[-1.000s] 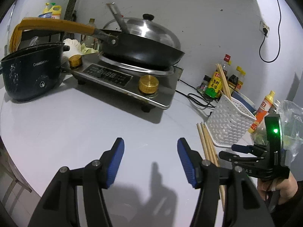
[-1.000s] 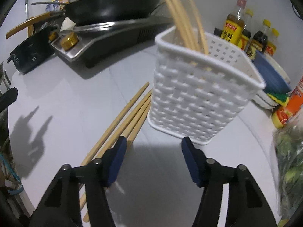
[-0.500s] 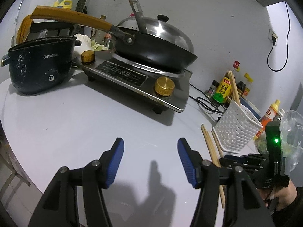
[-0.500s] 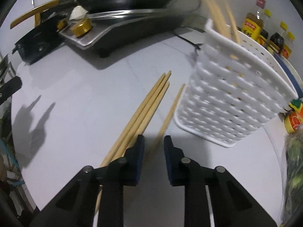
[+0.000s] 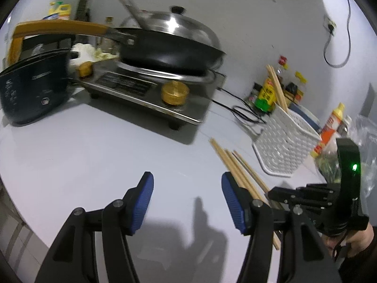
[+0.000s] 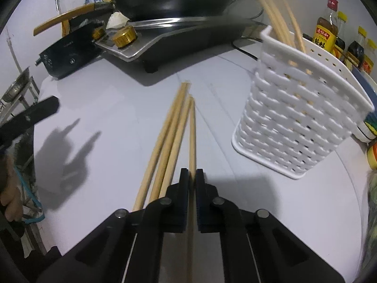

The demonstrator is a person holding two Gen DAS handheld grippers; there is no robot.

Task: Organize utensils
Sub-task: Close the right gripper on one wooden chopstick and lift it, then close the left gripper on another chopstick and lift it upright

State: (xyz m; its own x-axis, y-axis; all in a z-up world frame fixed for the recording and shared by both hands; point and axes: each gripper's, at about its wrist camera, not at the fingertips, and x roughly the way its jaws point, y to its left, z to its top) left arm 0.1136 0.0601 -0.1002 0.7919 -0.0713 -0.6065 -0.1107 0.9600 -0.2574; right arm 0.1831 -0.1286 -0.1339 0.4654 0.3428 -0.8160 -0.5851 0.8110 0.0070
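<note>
Jaws of the right gripper (image 6: 192,176) are pinched onto a single wooden chopstick (image 6: 192,132), which runs from between the pads straight toward 12 o'clock in the right wrist view. Three more loose chopsticks (image 6: 168,139) lie on the white desk (image 6: 106,108) just at its 9 o'clock side, roughly parallel and fanning slightly toward the gripper. At 2 o'clock from the held stick stands the white woven basket (image 6: 292,122), upright on the desk, with several chopsticks in the basket (image 6: 278,21) leaning out of its top toward 11 o'clock.

Jaws of the left gripper (image 5: 187,202) stand wide apart with nothing between the blue pads (image 5: 143,202), hovering over bare desk. In the left wrist view the loose sticks lie at 2 o'clock from it, and the right gripper shows at 3 o'clock, its green light on.

Behind, at 11 o'clock in both views, sits an induction cooker (image 5: 150,92) carrying a black wok (image 5: 172,56) with a steel lid (image 5: 179,30); a dark electric pot (image 5: 33,89) stands at its 9 o'clock side. Sauce bottles (image 6: 326,33) line the wall behind the basket.
</note>
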